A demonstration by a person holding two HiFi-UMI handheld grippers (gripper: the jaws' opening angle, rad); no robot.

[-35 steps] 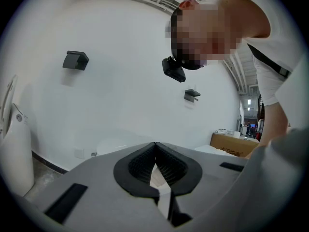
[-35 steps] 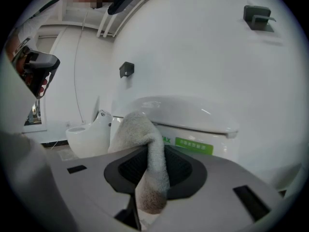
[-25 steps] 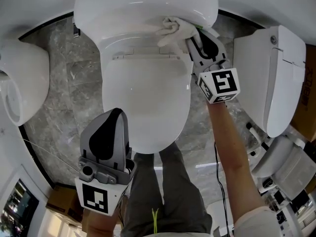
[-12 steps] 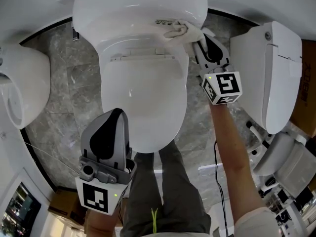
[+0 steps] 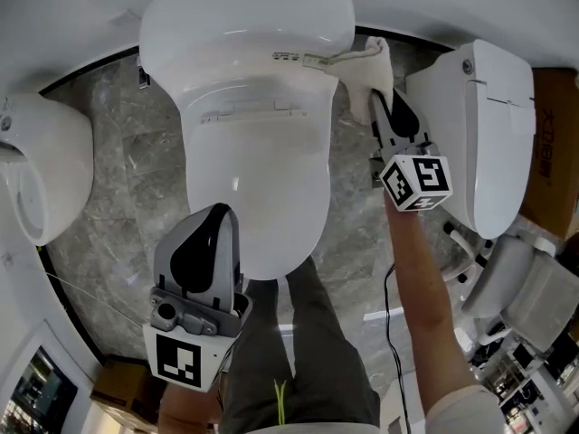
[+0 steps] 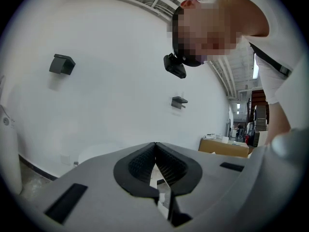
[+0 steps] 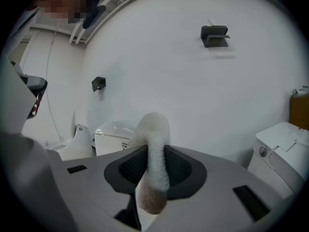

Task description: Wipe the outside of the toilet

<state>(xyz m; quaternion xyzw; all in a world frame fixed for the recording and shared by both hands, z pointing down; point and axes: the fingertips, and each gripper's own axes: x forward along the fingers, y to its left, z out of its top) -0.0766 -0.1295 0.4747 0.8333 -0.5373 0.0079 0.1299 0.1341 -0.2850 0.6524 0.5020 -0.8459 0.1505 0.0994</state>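
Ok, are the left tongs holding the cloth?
No, the cloth is pinched in the right tongs; the left tongs are shut on nothing.

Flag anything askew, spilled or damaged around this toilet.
Nothing stands out: the toilet has its lid down, the right gripper clamps a white cloth beside the tank, and the left gripper is shut, empty.

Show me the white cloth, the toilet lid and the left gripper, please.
white cloth (image 5: 374, 69): head view, its bunched middle.
toilet lid (image 5: 258, 179): head view, middle of the closed lid.
left gripper (image 6: 155, 146): left gripper view, where its shut jaw tips meet.
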